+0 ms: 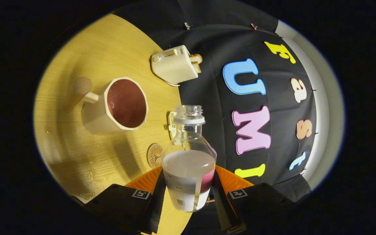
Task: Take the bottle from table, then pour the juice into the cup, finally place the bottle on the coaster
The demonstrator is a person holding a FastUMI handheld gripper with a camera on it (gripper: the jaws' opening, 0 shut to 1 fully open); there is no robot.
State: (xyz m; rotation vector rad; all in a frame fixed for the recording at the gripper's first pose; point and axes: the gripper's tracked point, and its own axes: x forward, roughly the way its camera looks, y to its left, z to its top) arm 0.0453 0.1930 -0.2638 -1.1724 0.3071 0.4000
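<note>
My gripper (188, 192) is shut on a clear, uncapped bottle (189, 147), both fingers pressing its labelled lower body. Pinkish juice with a pale surface stands partway up the bottle. The whole scene is rolled, so the tabletop (77, 137) appears tilted behind it. A cream faceted cup (116, 106) with a handle sits beyond the fingers, holding dark red juice. A round coaster (154, 155) with a printed emblem lies on the table just beside the bottle, between it and the cup.
A cream toaster (175, 64) with toast slices stands beyond the cup, at the table's edge by the black cloth wall. A small flat cream item (171, 124) peeks from behind the bottle neck. Droplets (91, 176) wet the wood near the fingers. A round cork disc (82, 85) lies by the cup's handle.
</note>
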